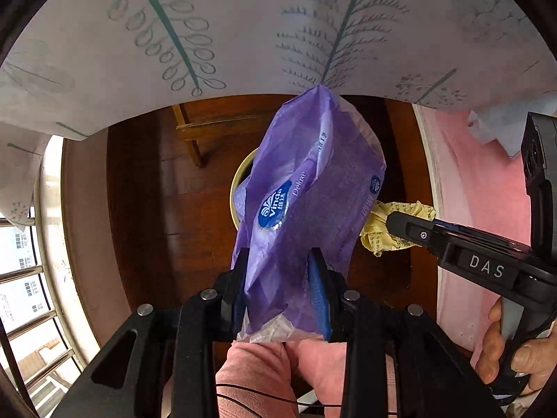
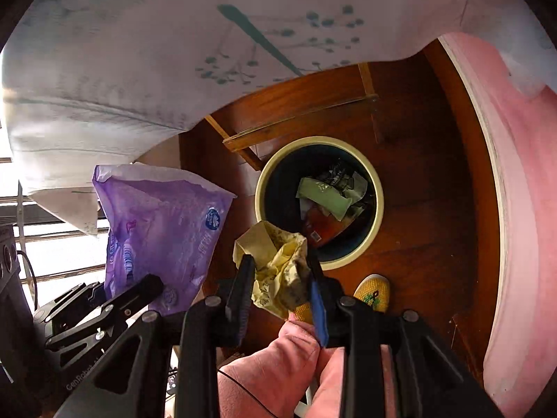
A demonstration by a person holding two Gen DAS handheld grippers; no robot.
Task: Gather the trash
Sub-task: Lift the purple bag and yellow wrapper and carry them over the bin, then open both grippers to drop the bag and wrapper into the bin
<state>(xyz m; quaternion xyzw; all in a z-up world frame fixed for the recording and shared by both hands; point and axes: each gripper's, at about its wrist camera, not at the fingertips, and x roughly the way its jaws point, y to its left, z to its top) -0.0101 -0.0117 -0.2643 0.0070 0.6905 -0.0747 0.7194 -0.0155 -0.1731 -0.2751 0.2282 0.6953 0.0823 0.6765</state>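
Note:
My left gripper [image 1: 280, 261] is shut on a purple plastic tissue wrapper [image 1: 306, 191] and holds it in the air above the floor. The wrapper hides most of a round yellow-rimmed trash bin [image 1: 238, 181] below it. My right gripper [image 2: 278, 268] is shut on a crumpled yellow paper [image 2: 278, 264], held just above the near left rim of the bin [image 2: 377, 188]. The bin holds several pieces of trash [image 2: 330, 202]. The right gripper with the yellow paper [image 1: 386, 230] also shows in the left wrist view, and the purple wrapper [image 2: 163, 230] shows at left in the right wrist view.
A white tablecloth with leaf print [image 1: 243, 35] hangs overhead. The dark wood floor [image 2: 417, 139] surrounds the bin. A wooden frame [image 2: 299, 122] lies behind the bin. A pink bed cover [image 2: 522, 191] runs along the right. My pink-trousered leg [image 2: 278, 365] and a yellow shoe [image 2: 372, 292] are near.

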